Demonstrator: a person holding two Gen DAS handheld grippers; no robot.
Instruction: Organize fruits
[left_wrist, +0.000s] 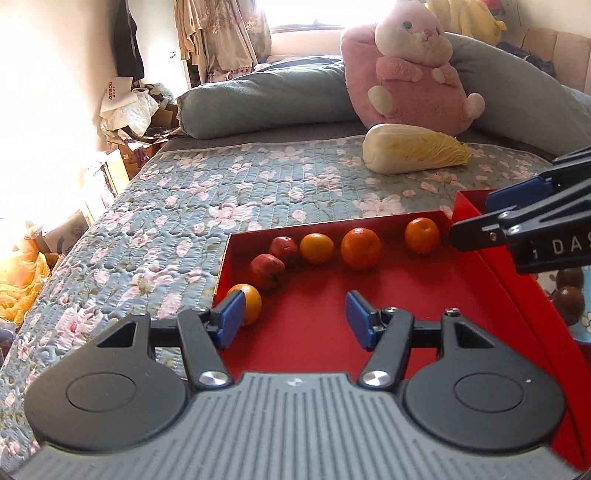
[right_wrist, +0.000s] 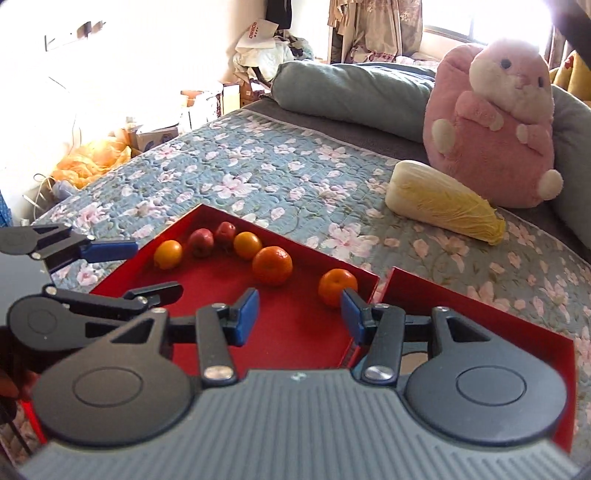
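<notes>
Both my left gripper (left_wrist: 293, 319) and right gripper (right_wrist: 299, 317) gape empty over the red tray (left_wrist: 325, 332); oranges (left_wrist: 361, 247) might roll if nudged.

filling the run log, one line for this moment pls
left gripper open | right gripper open | six fruits in red tray | nothing held

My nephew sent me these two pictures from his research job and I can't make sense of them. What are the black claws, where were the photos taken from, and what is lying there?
Each claw is a hand-held two-finger gripper with a camera looking along its fingers. One picture comes from the left gripper, the other from the right gripper; each also shows in the other's view. Both are open and hold nothing. They hover over a red tray on a floral bedspread. It holds four oranges, such as the rightmost orange, and two red apples. Behind lie a napa cabbage and a pink plush toy.
</notes>
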